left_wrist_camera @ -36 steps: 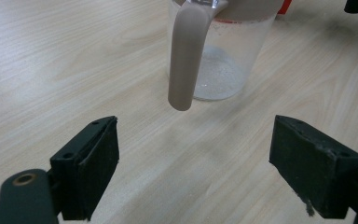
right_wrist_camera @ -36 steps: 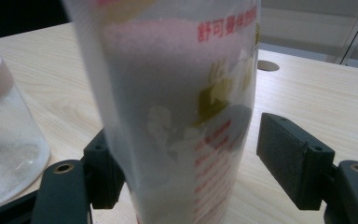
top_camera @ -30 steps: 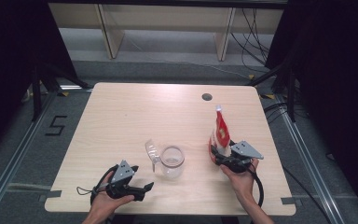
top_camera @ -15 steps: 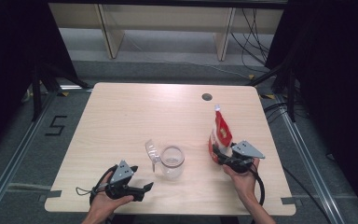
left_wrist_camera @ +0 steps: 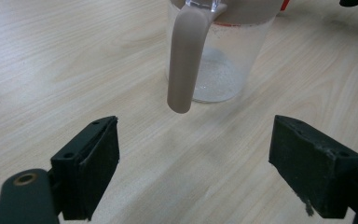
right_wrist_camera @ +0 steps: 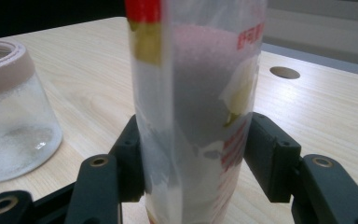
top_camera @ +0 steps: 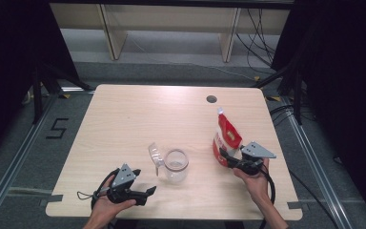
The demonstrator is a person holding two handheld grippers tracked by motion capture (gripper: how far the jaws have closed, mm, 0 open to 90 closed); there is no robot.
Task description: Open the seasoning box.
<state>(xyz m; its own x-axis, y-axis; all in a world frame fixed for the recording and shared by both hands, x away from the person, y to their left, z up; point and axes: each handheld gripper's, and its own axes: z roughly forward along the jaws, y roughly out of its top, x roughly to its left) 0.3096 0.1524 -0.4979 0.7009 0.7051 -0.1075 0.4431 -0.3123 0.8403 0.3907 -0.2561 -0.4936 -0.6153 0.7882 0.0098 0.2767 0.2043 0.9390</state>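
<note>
A red and white pouch (top_camera: 227,136) stands upright on the right part of the table. My right gripper (top_camera: 225,155) is at its base. In the right gripper view the pouch (right_wrist_camera: 196,93) stands between the two jaws, which have just been closing and now press on its sides. A clear jar (top_camera: 175,165) with a pinkish rim holds a little white powder and stands mid-table. Its flip lid (top_camera: 155,153) hangs open to the left. My left gripper (top_camera: 148,191) lies near the front edge, open and holding nothing. It points at the jar (left_wrist_camera: 223,51) and its hanging pinkish tab (left_wrist_camera: 186,60).
The wooden table (top_camera: 138,119) has a round cable hole (top_camera: 211,99) at the back right. In the right gripper view the jar (right_wrist_camera: 9,116) stands just left of the pouch. Black curtains and metal floor rails surround the table.
The right gripper's jaws have drawn in onto the pouch, which stays upright in place. The left hand and the jar have not moved.
</note>
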